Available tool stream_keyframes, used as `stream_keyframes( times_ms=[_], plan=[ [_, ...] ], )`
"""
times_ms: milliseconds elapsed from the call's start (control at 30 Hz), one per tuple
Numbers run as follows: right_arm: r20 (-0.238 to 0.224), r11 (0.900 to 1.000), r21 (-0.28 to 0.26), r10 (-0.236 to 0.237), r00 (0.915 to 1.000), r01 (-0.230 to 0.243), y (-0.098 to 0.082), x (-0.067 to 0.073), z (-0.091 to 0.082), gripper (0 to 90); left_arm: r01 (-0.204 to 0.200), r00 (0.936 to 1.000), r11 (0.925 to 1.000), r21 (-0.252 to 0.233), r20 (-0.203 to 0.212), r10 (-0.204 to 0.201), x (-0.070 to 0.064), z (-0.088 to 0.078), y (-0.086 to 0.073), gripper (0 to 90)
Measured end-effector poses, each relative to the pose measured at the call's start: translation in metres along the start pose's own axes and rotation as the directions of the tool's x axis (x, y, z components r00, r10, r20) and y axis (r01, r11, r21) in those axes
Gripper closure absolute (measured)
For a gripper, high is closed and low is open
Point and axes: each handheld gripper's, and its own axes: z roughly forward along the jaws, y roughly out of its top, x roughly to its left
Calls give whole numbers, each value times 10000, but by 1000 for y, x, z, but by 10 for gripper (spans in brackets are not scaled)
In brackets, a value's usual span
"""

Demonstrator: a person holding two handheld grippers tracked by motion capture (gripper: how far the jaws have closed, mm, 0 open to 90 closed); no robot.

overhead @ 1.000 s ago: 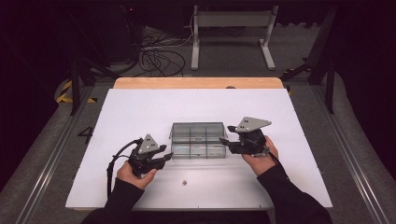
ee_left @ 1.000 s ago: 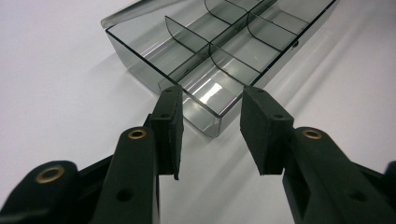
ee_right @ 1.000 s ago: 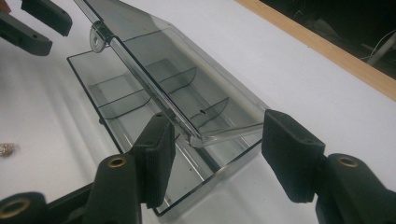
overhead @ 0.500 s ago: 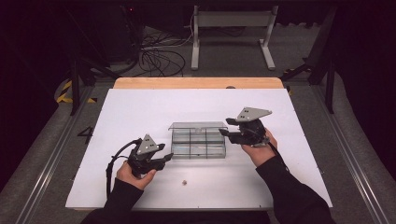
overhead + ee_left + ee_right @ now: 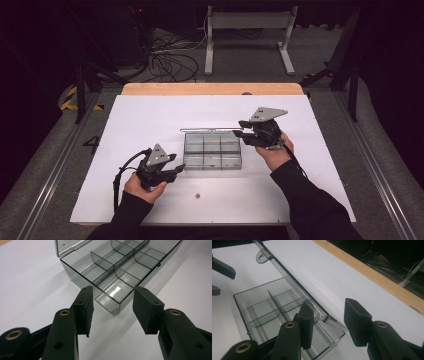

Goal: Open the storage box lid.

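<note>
Centrally on the table (image 5: 150,120) sits the clear box (image 5: 212,150), its lid (image 5: 210,129) raised. Left gripper (image 5: 175,170) gapes at its near corner, holding nothing. Right gripper (image 5: 240,131) has been closing, jaws astride the lid's edge, pads apparently not pressing.

Clear box (image 5: 212,150) mid-desk, raised lid (image 5: 210,130) walls off far side; bare desk (image 5: 150,115) left, right, beyond; small bead (image 5: 198,195) near front edge

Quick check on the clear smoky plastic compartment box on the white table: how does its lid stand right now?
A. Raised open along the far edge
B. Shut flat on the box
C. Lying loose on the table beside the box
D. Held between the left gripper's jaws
A: the clear smoky plastic compartment box shows bare compartments, and its lid stands up along the far edge.
</note>
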Motion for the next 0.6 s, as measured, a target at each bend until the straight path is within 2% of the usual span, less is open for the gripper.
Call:
stream_keyframes(
  times_ms=[233,600],
  plan=[
    [91,9998,115,161,9998,-162,5,-6,5,640,-17,10000,10000,3,28,17,0,0,0,514],
    [349,9996,7,267,9990,-267,14,-14,14,672,-61,10000,10000,66,48,61,0,1,-1,514]
  ],
)
